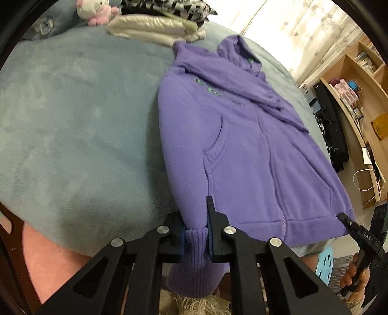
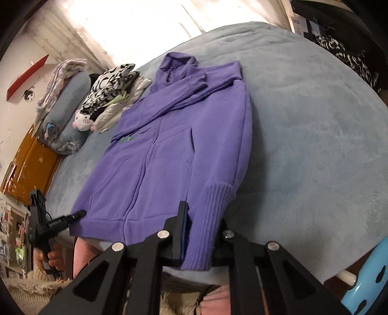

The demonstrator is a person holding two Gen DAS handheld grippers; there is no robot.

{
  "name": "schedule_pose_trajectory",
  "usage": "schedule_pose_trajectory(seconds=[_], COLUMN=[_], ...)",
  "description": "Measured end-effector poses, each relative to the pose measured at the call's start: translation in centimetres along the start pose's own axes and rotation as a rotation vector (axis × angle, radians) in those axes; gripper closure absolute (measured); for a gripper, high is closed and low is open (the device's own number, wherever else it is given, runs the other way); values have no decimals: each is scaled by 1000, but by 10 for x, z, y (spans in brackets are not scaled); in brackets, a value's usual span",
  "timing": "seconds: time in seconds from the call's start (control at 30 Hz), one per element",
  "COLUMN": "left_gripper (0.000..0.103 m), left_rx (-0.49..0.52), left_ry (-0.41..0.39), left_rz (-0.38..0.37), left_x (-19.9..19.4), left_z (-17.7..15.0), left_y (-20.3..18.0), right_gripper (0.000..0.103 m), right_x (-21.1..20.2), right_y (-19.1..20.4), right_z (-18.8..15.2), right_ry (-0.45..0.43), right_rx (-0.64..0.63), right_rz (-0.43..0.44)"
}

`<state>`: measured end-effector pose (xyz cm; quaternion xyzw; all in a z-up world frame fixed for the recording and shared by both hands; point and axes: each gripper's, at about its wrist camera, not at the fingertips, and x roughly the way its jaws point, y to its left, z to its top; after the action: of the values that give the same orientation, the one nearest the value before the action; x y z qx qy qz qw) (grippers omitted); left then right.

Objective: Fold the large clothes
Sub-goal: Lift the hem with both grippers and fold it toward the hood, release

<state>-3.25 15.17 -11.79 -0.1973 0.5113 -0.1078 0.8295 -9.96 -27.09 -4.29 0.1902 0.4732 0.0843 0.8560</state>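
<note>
Near bed [image 1: 72,121] edge: purple hoodie [image 1: 237,150] cuffs pinched tight by left gripper [image 1: 196,238] and right gripper [image 2: 202,238].

A home bedroom: a bed [image 1: 72,121] under a grey-blue plush cover, a plush toy [image 1: 93,11] at eleven o'clock, curtained window [image 1: 303,31] at one, probably bookshelves [image 1: 359,80] at three.

Black gripper [image 1: 196,238], silver screws, blue-padded jaws

Green print [image 1: 218,93] on the hoodie [image 1: 242,145] is too blurred to read; its cuff [image 2: 206,230] hides the right gripper's far finger at the bed's [image 2: 315,121] near edge.
</note>
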Motion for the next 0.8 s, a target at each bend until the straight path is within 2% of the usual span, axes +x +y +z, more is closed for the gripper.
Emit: schedule_pose_trajectory(seconds=[0.27, 0.4, 0.6, 0.73, 0.8], left_gripper=[93, 93, 93, 93, 93], left_rx=[41, 63, 51, 48, 57], left_ry=[-9, -22, -82, -135, -166], left_rz=[-33, -55, -94, -100, -101], left_x=[-59, -75, -75, -60, -46], left_z=[-8, 3, 56, 113, 142], left_y=[-2, -7, -18, -27, -32], right_gripper=[92, 92, 92, 92, 92], right_x=[-38, -48, -33, -18, -7], right_y=[23, 24, 16, 8, 4], right_z=[-24, -19, 22, 71, 106], right_ry=[13, -3, -40, -76, -99], right_rx=[-50, -41, 54, 122, 155], right_rz=[43, 50, 76, 116, 140])
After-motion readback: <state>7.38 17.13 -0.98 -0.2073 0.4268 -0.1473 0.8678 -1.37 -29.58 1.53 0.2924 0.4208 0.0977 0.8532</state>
